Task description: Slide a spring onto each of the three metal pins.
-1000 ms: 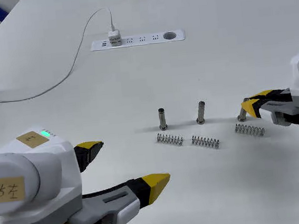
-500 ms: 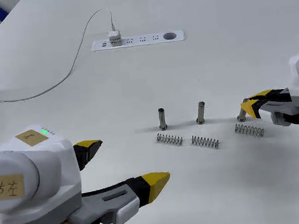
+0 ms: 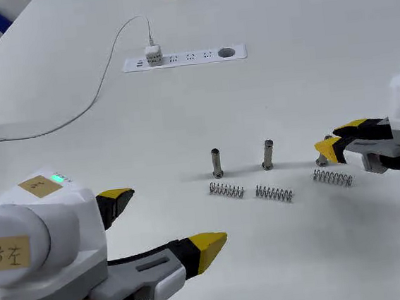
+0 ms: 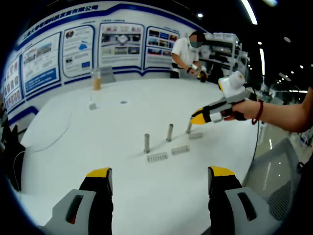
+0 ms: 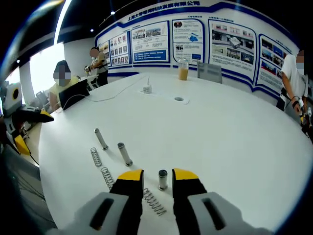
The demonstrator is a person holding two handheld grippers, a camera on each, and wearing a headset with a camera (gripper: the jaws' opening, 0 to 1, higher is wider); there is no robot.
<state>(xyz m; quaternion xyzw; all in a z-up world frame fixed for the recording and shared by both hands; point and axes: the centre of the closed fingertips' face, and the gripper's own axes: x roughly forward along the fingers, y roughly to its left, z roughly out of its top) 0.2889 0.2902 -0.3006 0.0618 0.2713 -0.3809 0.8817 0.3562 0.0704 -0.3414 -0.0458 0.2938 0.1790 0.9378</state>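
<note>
Right gripper (image 5: 158, 173) has its yellow-tipped jaws drawn close but not clenched, with nothing grasped: the short upright steel pin (image 5: 162, 179) at the right end of the row stands in the mouth of the gap, and I see no contact on either side. Left gripper (image 4: 159, 172) hangs released, jaws spread wide, well apart from the work over the white tabletop (image 3: 299, 76). The other two upright steel pins (image 3: 216, 162) (image 3: 268, 154) are bare, and each of the three has a small coiled wire spring lying flat just on the person's side of it. The rightmost coiled spring (image 3: 332, 177) lies just below and beside the right gripper's tips, its long axis running along the row of pins, so that hand is plainly the nearer one and would need to drop and turn across the coil. In the head view the jaw tip half hides the end pin; the right gripper view lays it open between the jaws, with the spring (image 5: 154, 201) slanting under them.
</note>
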